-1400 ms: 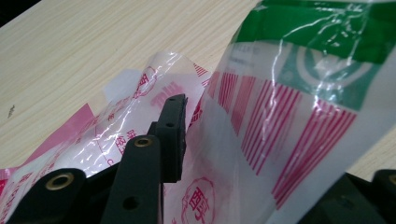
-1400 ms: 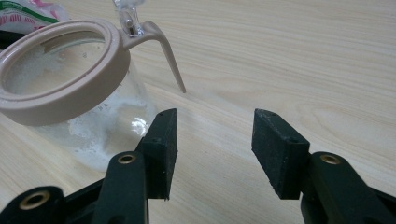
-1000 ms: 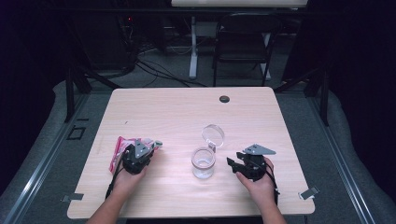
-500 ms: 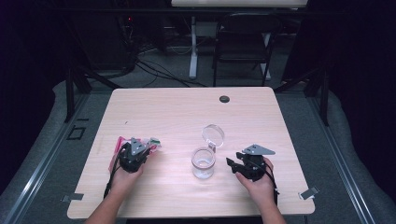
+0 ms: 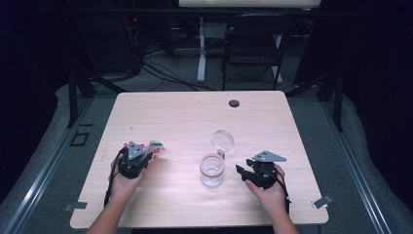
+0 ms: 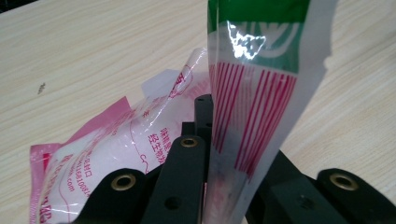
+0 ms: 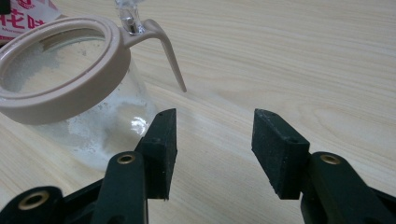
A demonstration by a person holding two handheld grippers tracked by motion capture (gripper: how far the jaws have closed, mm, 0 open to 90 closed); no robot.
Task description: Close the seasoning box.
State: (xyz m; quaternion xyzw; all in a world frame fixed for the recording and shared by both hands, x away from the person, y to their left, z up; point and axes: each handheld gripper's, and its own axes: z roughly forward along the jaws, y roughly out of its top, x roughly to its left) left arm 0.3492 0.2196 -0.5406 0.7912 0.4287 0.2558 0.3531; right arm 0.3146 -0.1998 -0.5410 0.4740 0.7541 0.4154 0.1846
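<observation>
While the person's two hands rested on the wooden table [image 5: 170, 112], the left gripper [image 5: 139, 157] had its jaws pinched tight on the edge of a red-striped sachet [image 6: 252, 107], which stood up between them; a second, pink sachet [image 6: 112, 154] lay beside it on the wood at the table's left side. Both looked like thin glossy film, light and limp, likely to sag and slip if caught in the belly; the flat sealed edge, where the jaws sat, seemed the sound place to hold, since the contents would shift away from any squeeze lower down. The right gripper [image 7: 212, 154] waited with its jaws wide and nothing between them, just beside the glass jar [image 5: 213, 170] that stood near the middle of the table; its clear lid [image 5: 222, 140] was hinged back and the beige rim [image 7: 70, 93] lay open. That jar seemed hard, smooth and breakable, some pale powder clinging inside; I judged it best steadied around the body under the rim, not by the lid.
</observation>
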